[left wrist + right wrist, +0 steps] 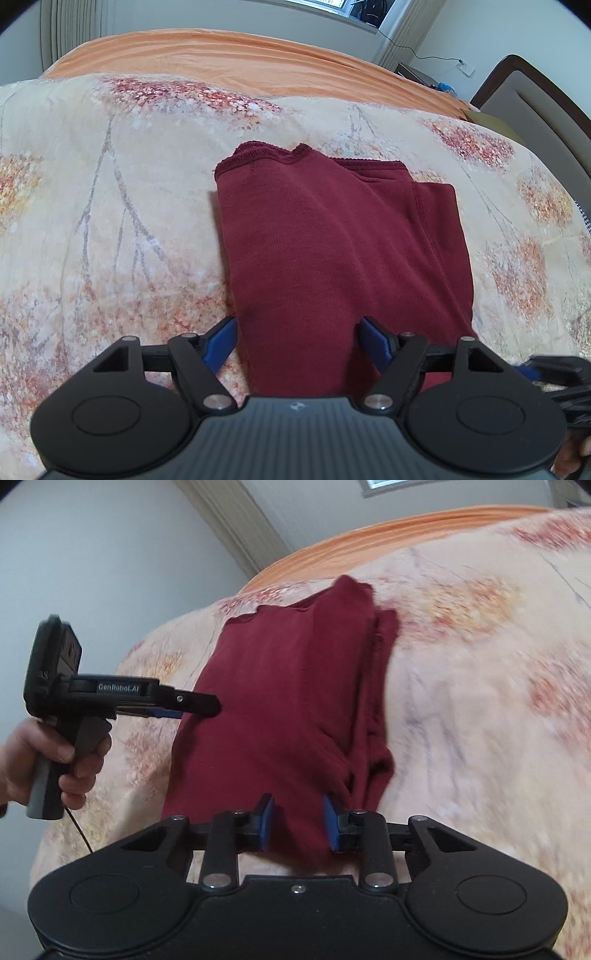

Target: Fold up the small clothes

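One dark red garment lies folded on a floral blanket that covers a bed, with an orange sheet showing along the far side; there are two grippers, each with two blue pads. At the far left of the right wrist view a hand holds the left gripper by its handle, its black fingers reaching from the left over the left edge of the cloth. The garment is a knit piece in a single deep maroon, folded into a long stack of several layers, with a scalloped stitched hem along its far end and a seam running down the right side; the layers stand out of line at the right, where lower folds stick out from under the top one. In the left wrist view the left gripper stands wide apart, its left pad just outside the garment's left edge over the blanket and its right pad over the cloth, so the near end of the garment lies between the pads with neither pad pressing it. The right gripper stands partly apart over the near end of the stack, a strip of red cloth running between its pads; whether the pads pinch that cloth cannot be told, since the view is blurred.
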A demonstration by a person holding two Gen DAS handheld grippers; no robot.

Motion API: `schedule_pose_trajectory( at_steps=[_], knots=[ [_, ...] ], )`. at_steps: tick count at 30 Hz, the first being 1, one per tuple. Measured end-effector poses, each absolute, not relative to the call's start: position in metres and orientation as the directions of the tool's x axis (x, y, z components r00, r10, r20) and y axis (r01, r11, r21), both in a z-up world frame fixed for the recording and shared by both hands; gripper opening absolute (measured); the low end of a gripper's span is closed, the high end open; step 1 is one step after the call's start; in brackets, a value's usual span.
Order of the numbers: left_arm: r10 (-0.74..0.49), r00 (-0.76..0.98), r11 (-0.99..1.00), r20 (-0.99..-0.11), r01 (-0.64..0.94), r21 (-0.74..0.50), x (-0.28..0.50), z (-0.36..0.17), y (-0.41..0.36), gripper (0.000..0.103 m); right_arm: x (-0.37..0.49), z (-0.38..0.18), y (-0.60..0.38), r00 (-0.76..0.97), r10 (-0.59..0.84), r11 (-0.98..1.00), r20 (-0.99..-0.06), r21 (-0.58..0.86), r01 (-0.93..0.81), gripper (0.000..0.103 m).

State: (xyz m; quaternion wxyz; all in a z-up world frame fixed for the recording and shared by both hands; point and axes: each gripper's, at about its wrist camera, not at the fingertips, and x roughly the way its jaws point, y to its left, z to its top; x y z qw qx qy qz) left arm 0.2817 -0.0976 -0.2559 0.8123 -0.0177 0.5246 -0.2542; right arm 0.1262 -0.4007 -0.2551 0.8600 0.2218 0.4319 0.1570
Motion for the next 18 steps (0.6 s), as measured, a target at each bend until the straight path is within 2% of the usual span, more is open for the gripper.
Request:
schedule_pose_trajectory(
  at_steps=[2,4,10,16,17,18],
  knots=[
    [-0.431,0.317,0.874,-0.845,0.381,-0.302,0.283,-0.260,-0.096,0.078,0.124,-0.235,-0.406,0.634,0.464,0.838,-0.619,0.538,-0.088,0.053],
    [-0.431,0.315,0.876,-0.845,0.369,-0.309,0.282,-0.262,-0.095,0.078,0.134,-0.219,-0.404,0.673,0.462,0.837,-0.577,0.535,-0.115,0.058],
    [-0.438,0.309,0.870,-0.844,0.384,-0.310,0.272,-0.258,-0.090,0.078,0.216,-0.226,-0.409,0.711,0.422,0.857,-0.562,0.504,-0.111,0.058],
    [-0.450,0.309,0.862,-0.838,0.394,-0.318,0.266,-0.259,-0.086,0.078,0.274,-0.240,-0.412,0.650,0.567,0.778,-0.506,0.589,-0.220,0.058],
    [-0.449,0.309,0.863,-0.838,0.393,-0.318,0.266,-0.259,-0.086,0.079,0.282,-0.245,-0.411,0.617,0.589,0.769,-0.523,0.597,-0.229,0.058],
    [-0.452,0.308,0.862,-0.837,0.393,-0.321,0.267,-0.259,-0.086,0.079,0.287,-0.249,-0.407,0.604,0.538,0.821,-0.587,0.528,-0.218,0.056]
  ],
)
